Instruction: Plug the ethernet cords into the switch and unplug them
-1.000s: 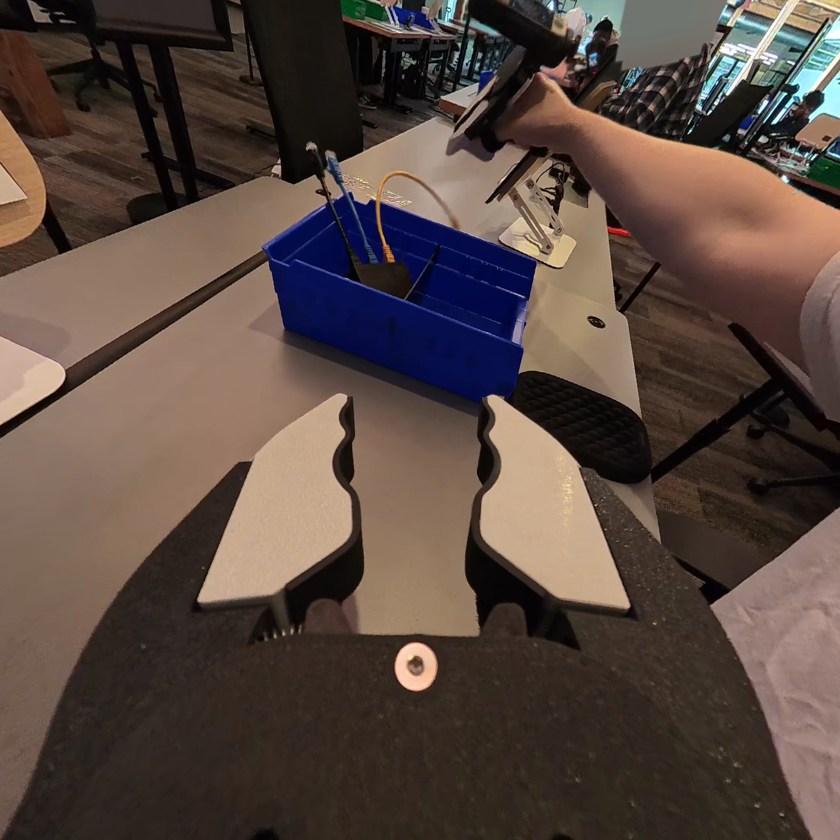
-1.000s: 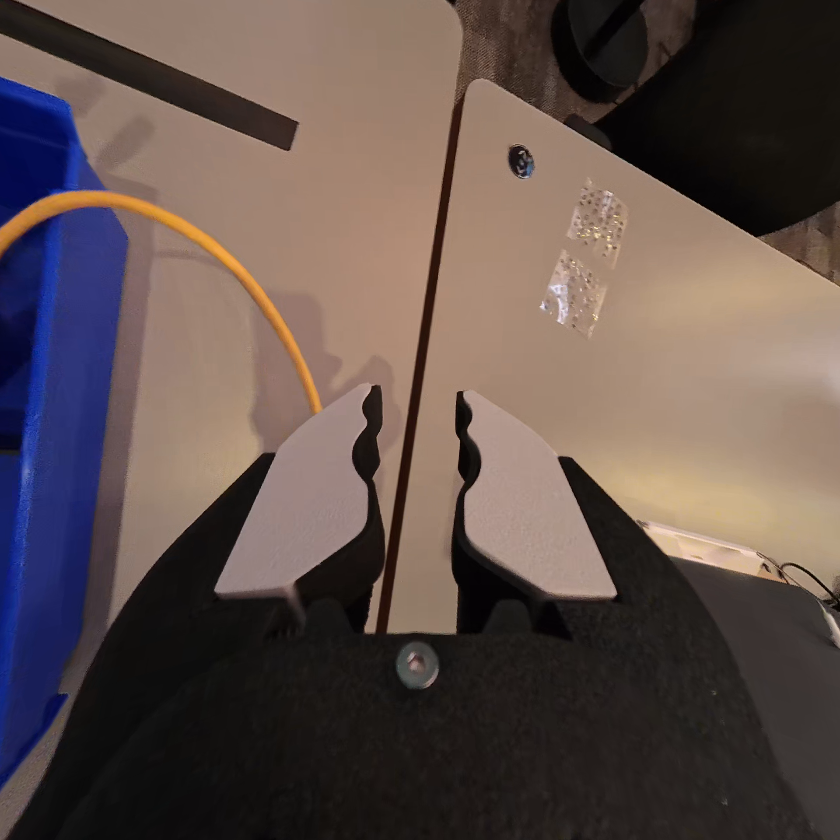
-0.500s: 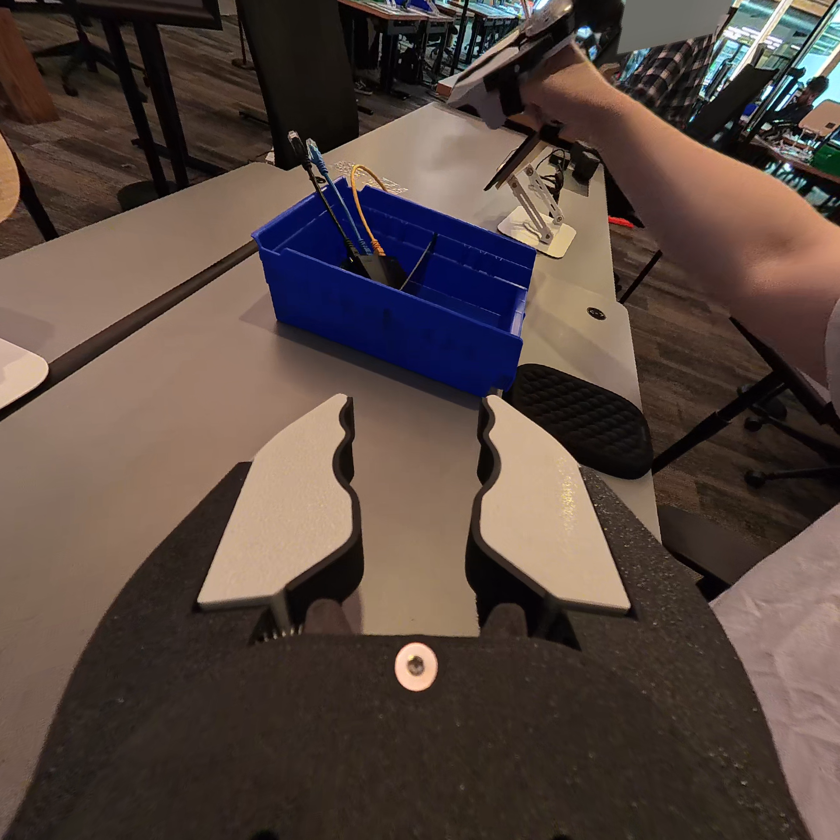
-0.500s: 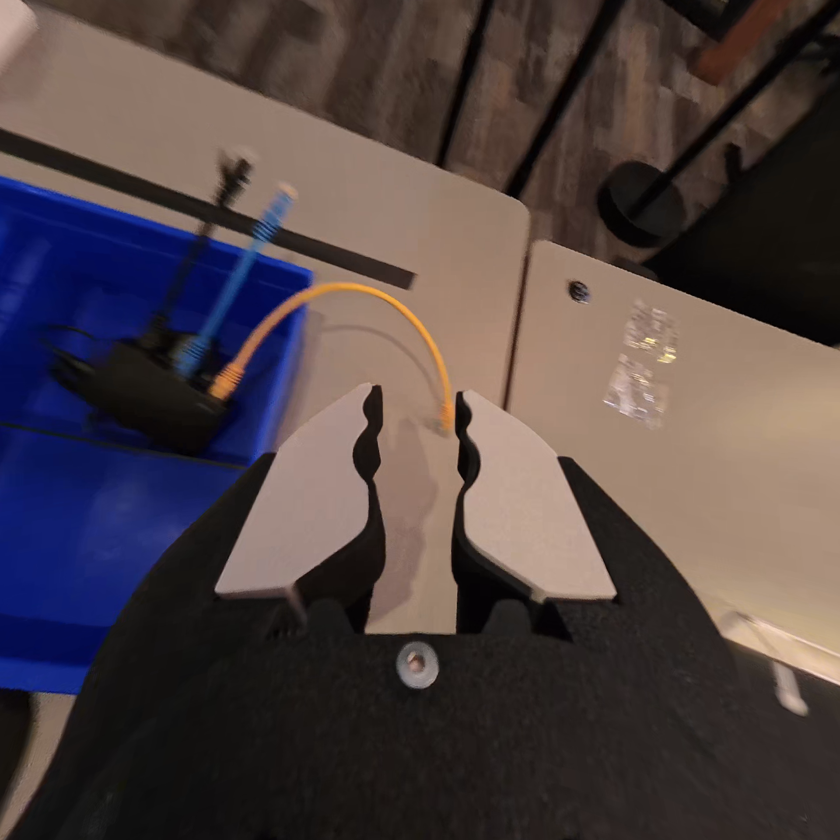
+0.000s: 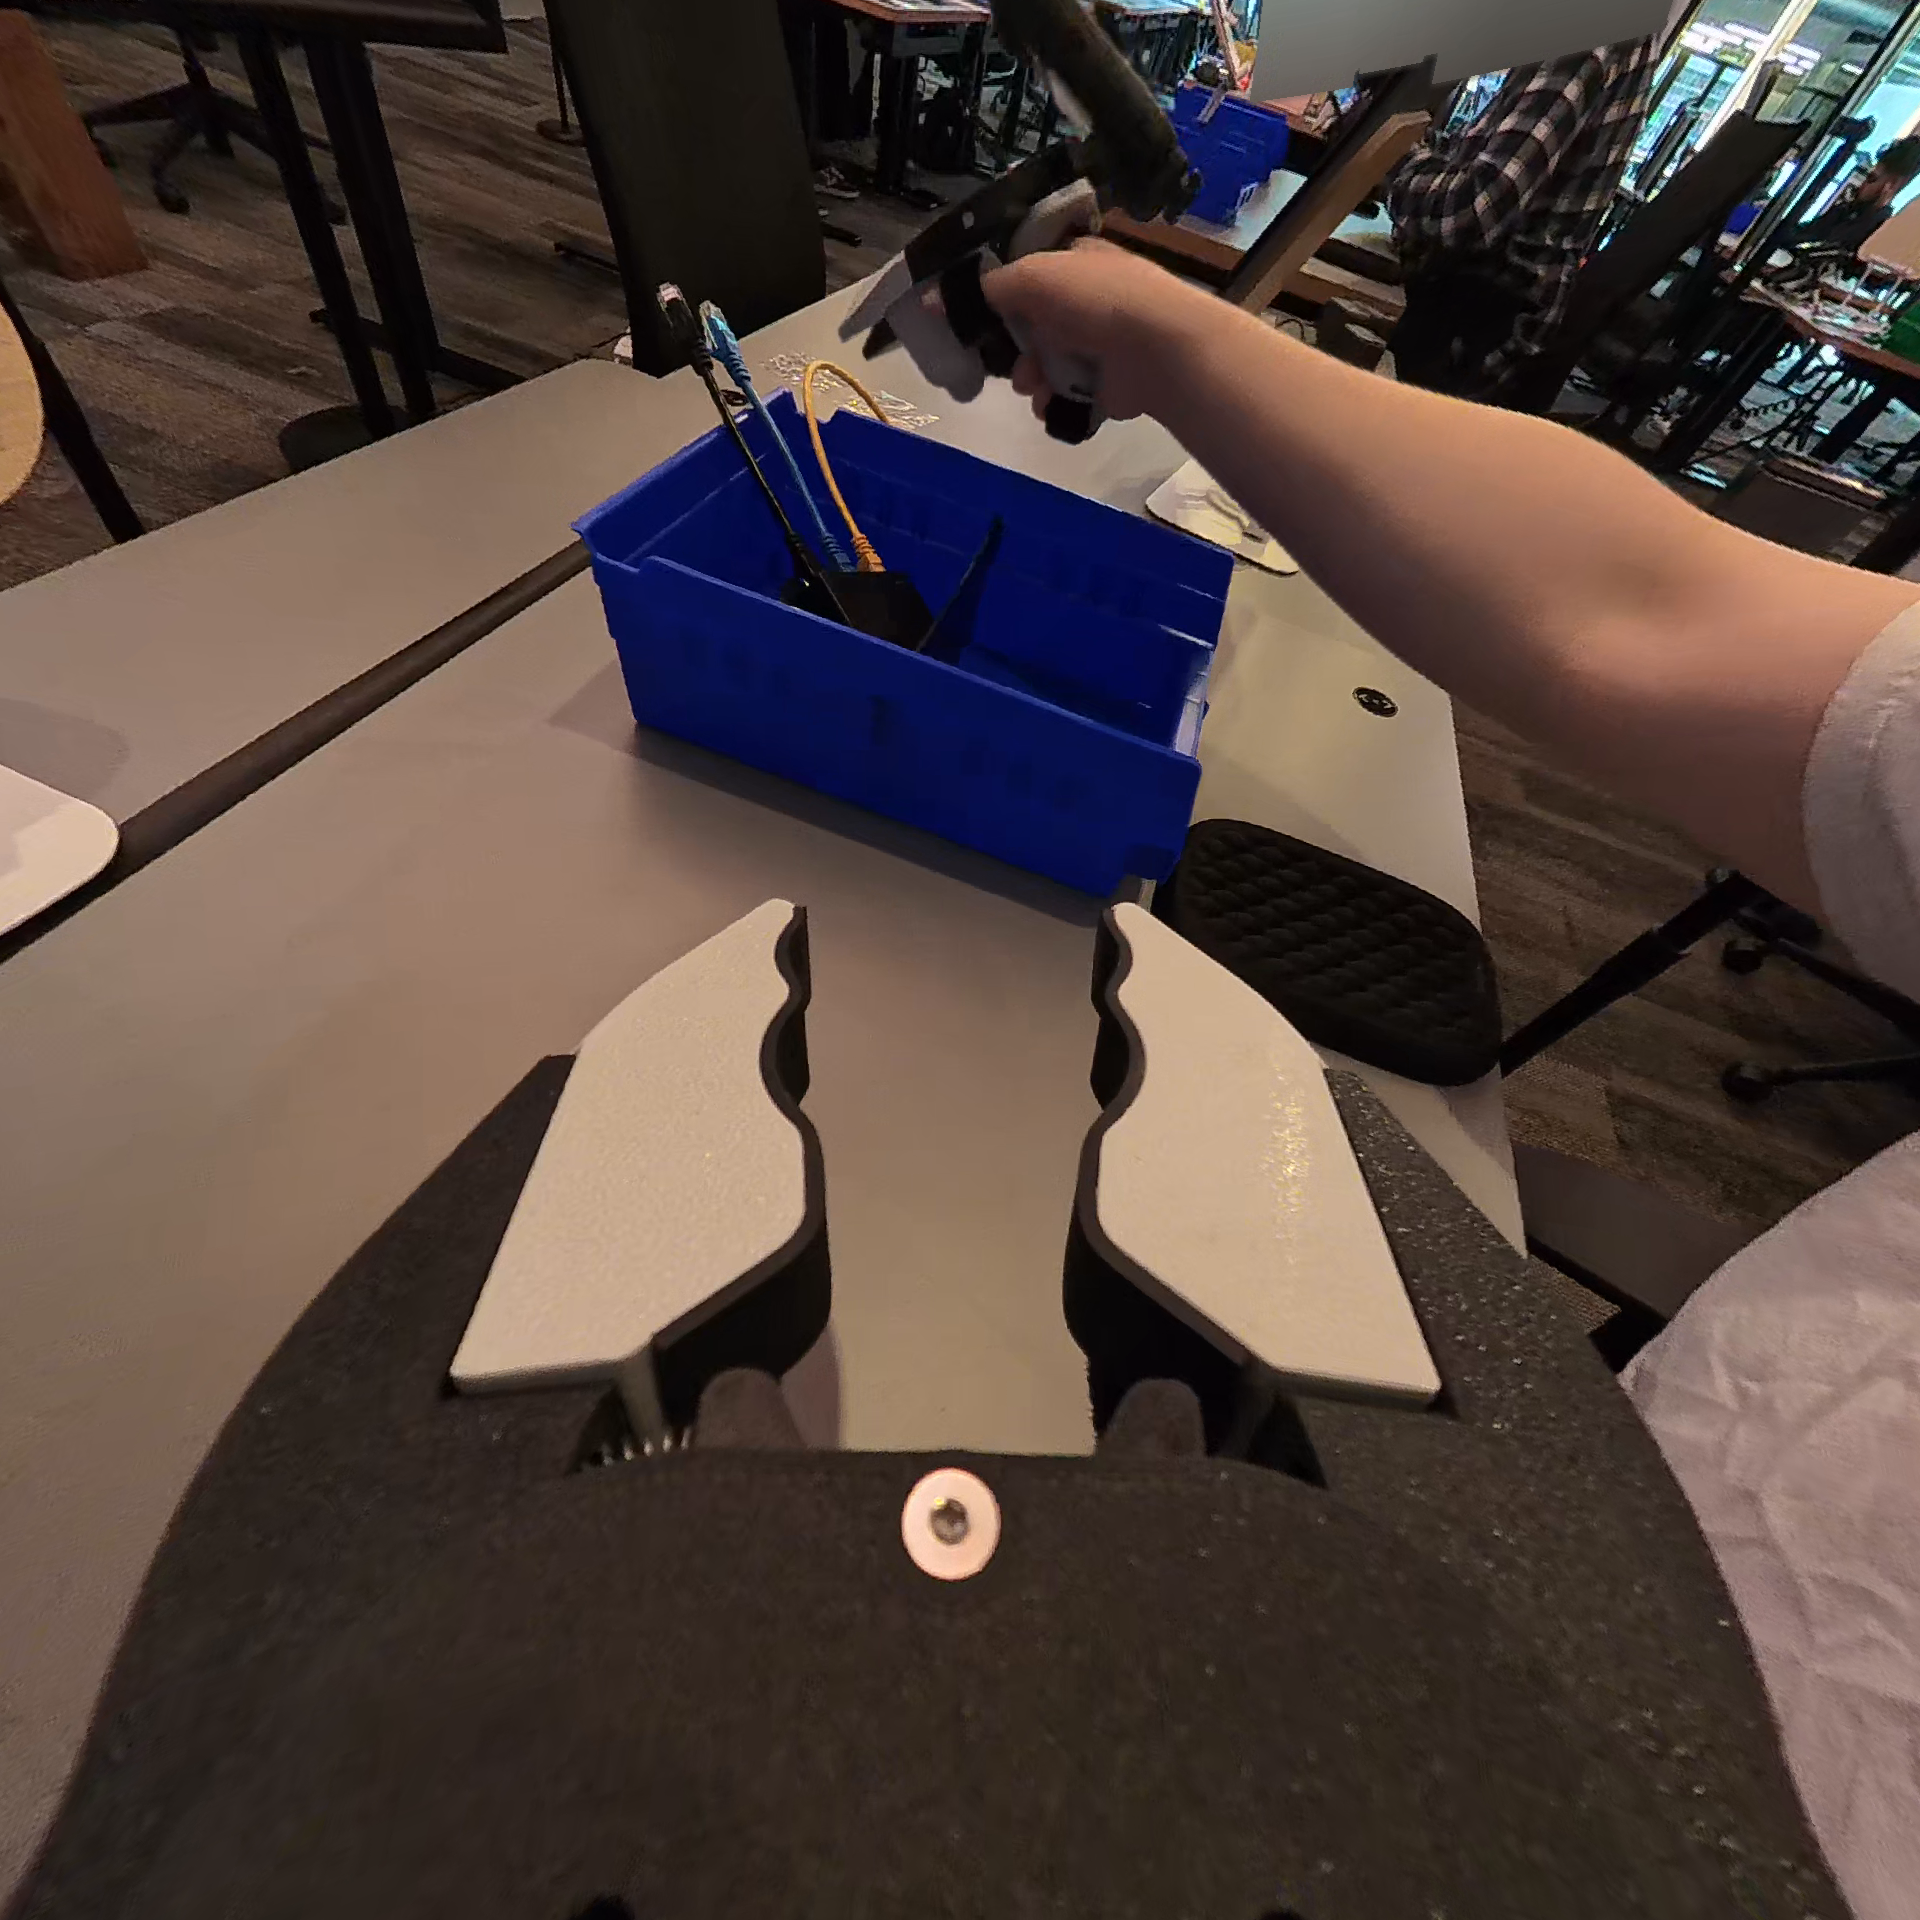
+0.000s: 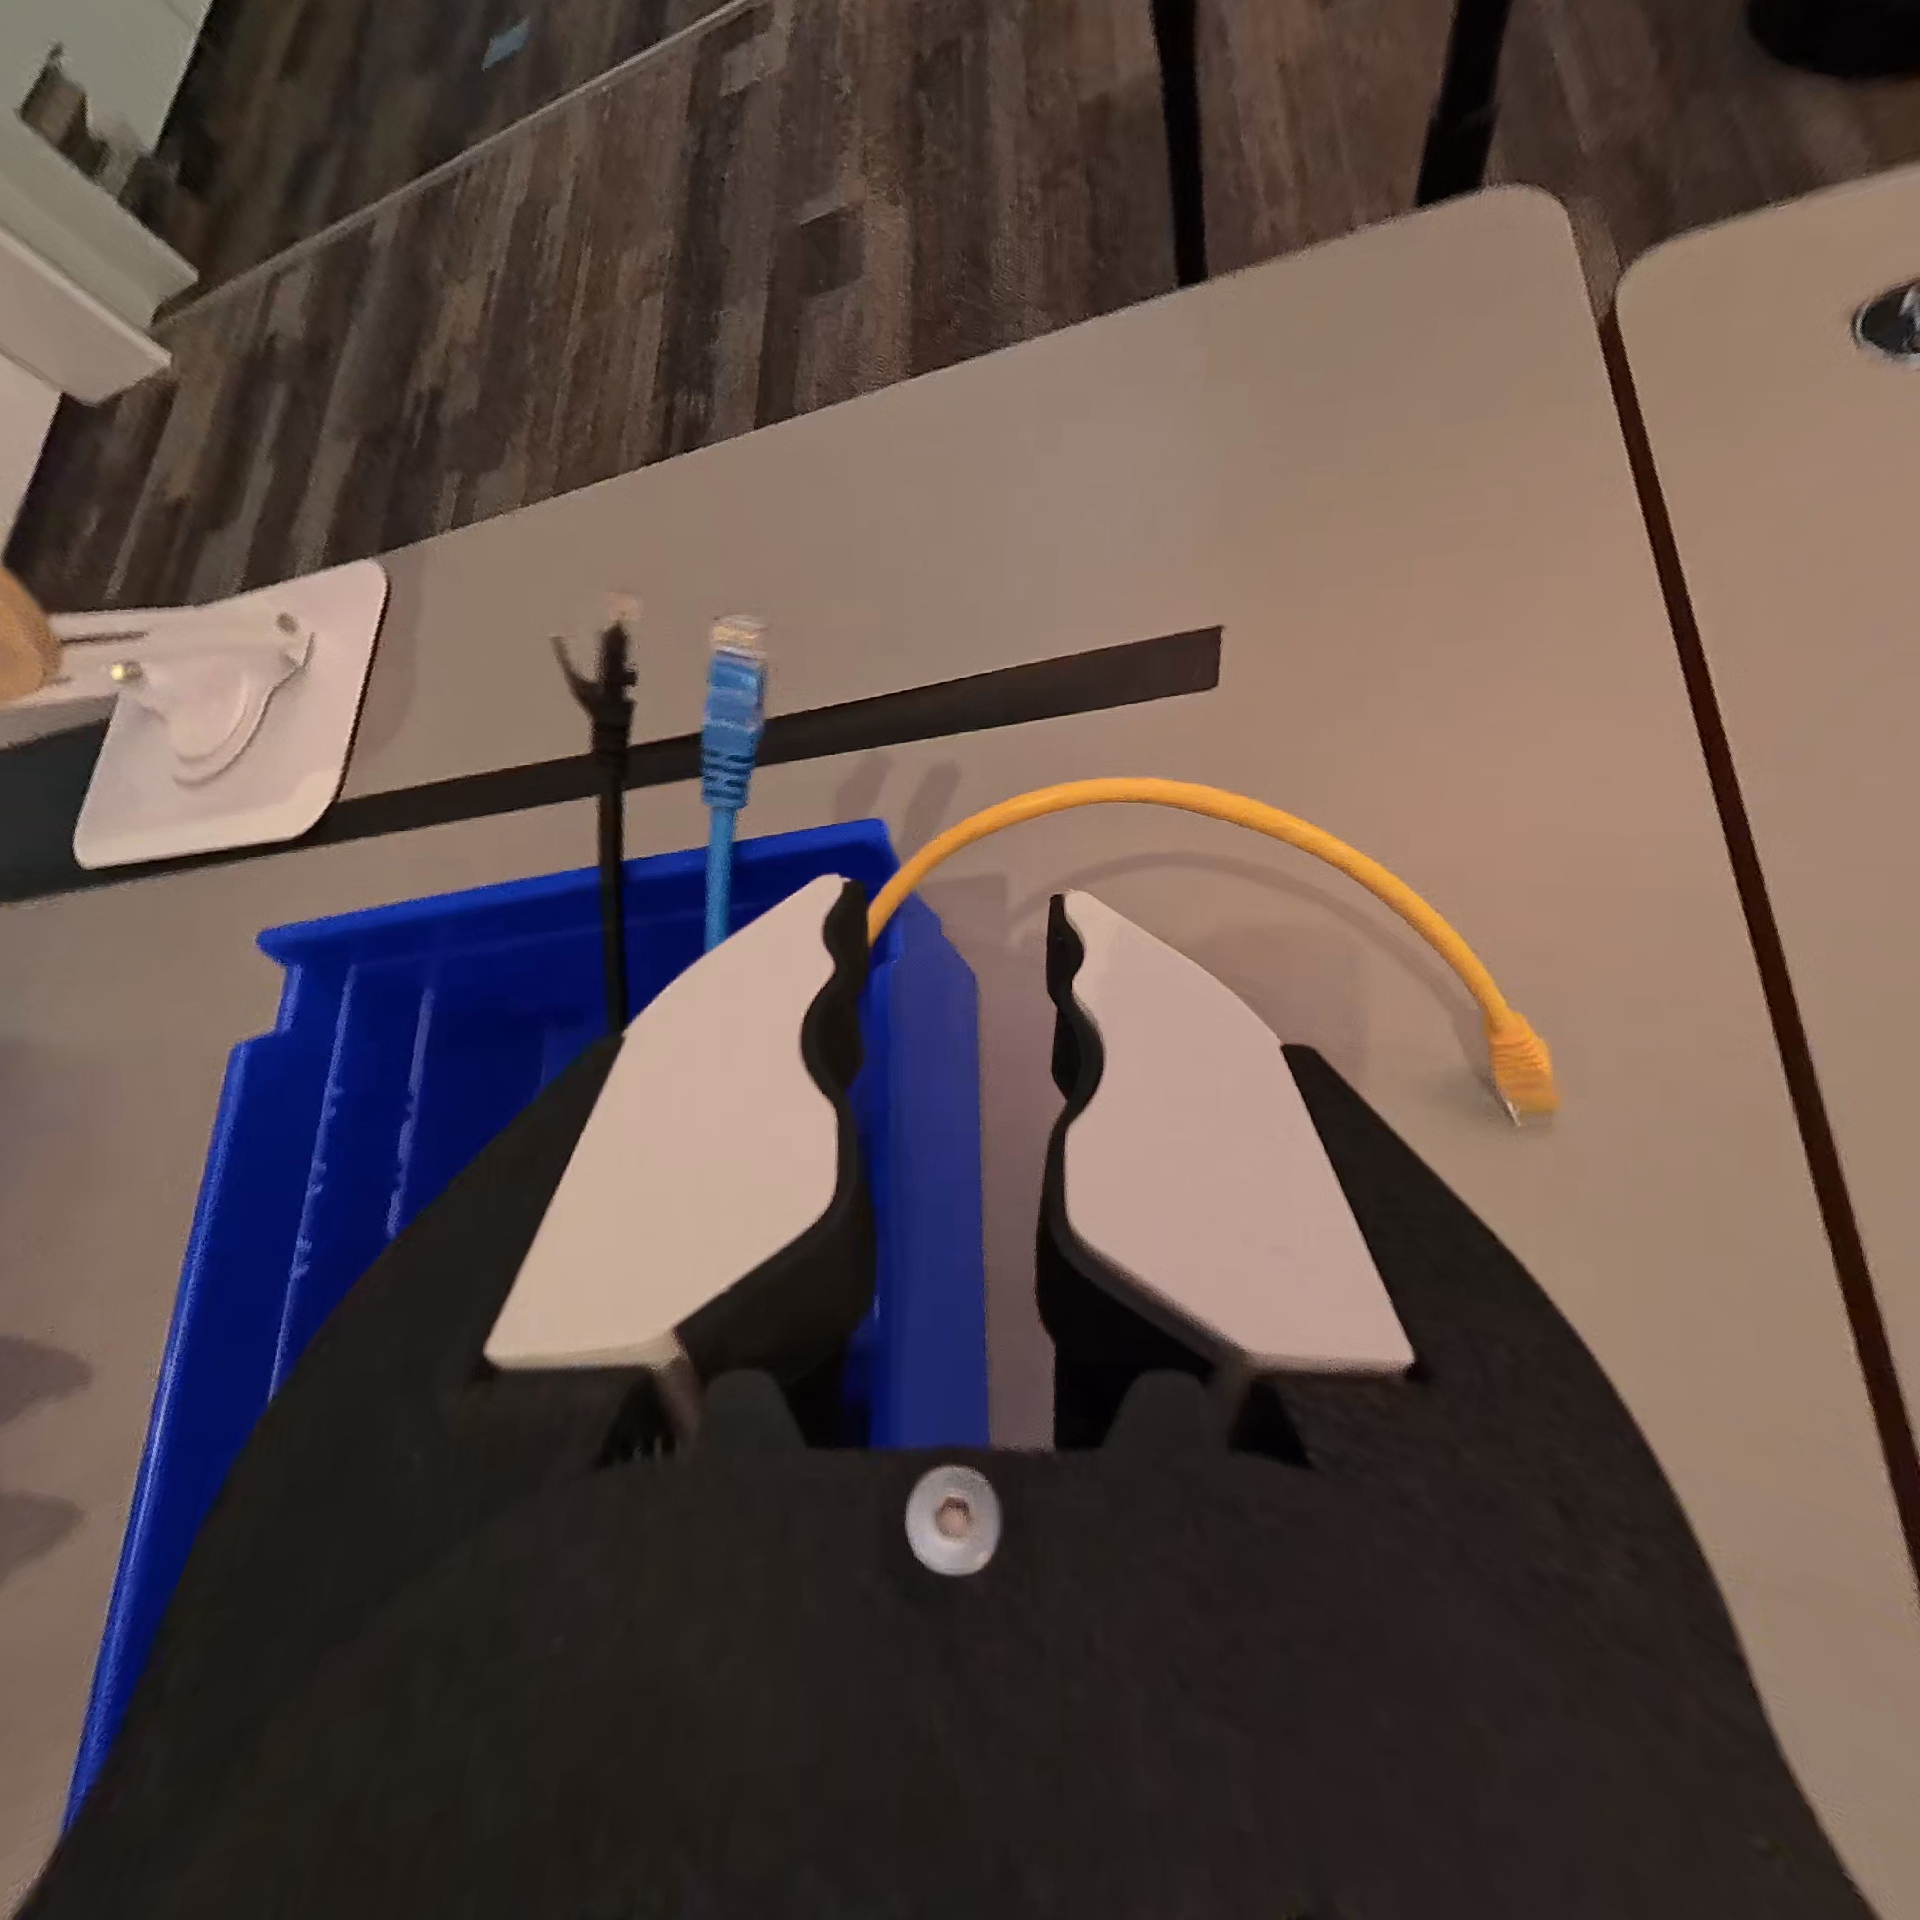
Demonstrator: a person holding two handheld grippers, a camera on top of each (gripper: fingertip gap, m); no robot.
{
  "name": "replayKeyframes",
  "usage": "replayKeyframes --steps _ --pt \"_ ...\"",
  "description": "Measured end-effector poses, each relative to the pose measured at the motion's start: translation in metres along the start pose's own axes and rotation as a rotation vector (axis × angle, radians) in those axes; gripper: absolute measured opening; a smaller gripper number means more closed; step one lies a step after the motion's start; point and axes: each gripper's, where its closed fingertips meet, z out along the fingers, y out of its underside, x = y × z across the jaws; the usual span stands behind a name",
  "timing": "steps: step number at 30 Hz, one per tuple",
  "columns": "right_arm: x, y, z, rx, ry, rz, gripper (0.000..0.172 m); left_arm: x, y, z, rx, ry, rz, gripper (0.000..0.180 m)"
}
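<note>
my right tongs (image 6: 951, 914) have swung back over the blue bin (image 6: 582, 904); half a second ago they pointed at the desk (image 6: 1299, 499) beyond the bin's far corner, by the yellow cord's free plug, and now they hang above the bin's end wall, jaws a narrow gap apart with nothing between them. the switch (image 5: 868, 608) lies inside the bin, a small black box, with three cords rising from it. the black cord (image 6: 613, 790) and the blue cord (image 6: 727, 769) stand up out of the bin, loose plugs in the air. the yellow cord (image 6: 1195, 800) arches out over the bin's wall and its plug rests on the desk just outside the bin. so one end of each cord looks seated in the switch, and i judge the free ends, or a pull-out, come next. my left tongs (image 5: 951, 930) hover low over the desk on the near side of the bin, wide apart and empty, much where they were a second ago.
</note>
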Motion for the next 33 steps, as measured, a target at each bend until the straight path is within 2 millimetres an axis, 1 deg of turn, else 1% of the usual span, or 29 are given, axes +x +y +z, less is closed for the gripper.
replayKeyframes --steps 3,6,9,10,11,12,14,16,18,21,25,28,30,33 --pt "0.009 0.006 0.014 -0.032 0.000 0.109 0.036 -0.004 0.001 0.000 -0.002 -0.003 -0.007 0.052" --pt "0.005 0.006 0.026 -0.041 -0.076 0.202 0.036 -0.007 0.002 0.000 -0.003 -0.004 -0.015 0.052" --pt "0.006 0.009 0.037 -0.078 -0.089 0.227 0.039 -0.009 0.003 0.001 -0.010 -0.006 -0.021 0.052" --pt "0.004 0.008 0.040 -0.077 -0.114 0.237 0.035 -0.010 0.004 0.001 -0.012 -0.008 -0.021 0.052" --pt "-0.001 0.005 0.042 -0.065 -0.146 0.249 0.027 -0.011 0.004 0.001 -0.013 -0.010 -0.021 0.052" --pt "-0.005 0.001 0.043 -0.049 -0.175 0.250 0.015 -0.012 0.004 0.001 -0.013 -0.011 -0.022 0.052" --pt "-0.014 -0.002 0.043 -0.037 -0.208 0.207 0.012 -0.013 0.004 0.000 -0.011 -0.014 -0.025 0.052" --pt "-0.020 -0.004 0.040 -0.024 -0.183 0.104 0.012 -0.013 0.003 0.000 -0.008 -0.013 -0.029 0.052" --pt "-0.032 -0.007 0.036 -0.006 -0.168 -0.020 0.011 -0.012 0.003 0.000 -0.006 -0.008 -0.030 0.051" --pt "-0.059 -0.012 0.026 0.011 -0.173 -0.183 0.010 -0.009 0.004 0.002 -0.012 0.000 -0.027 0.052" --pt "-0.100 -0.015 0.006 0.031 -0.204 -0.311 0.009 -0.003 0.004 0.003 -0.017 0.008 -0.013 0.052" --pt "-0.122 -0.011 -0.005 0.033 -0.202 -0.400 0.008 0.001 0.000 0.001 -0.006 0.011 -0.004 0.052" --pt "-0.130 -0.005 -0.008 0.011 -0.198 -0.423 0.007 0.003 -0.002 -0.001 0.000 0.014 -0.001 0.051" --pt "-0.148 0.004 -0.012 -0.011 -0.290 -0.336 0.005 0.008 -0.004 -0.002 0.006 0.023 0.004 0.051"
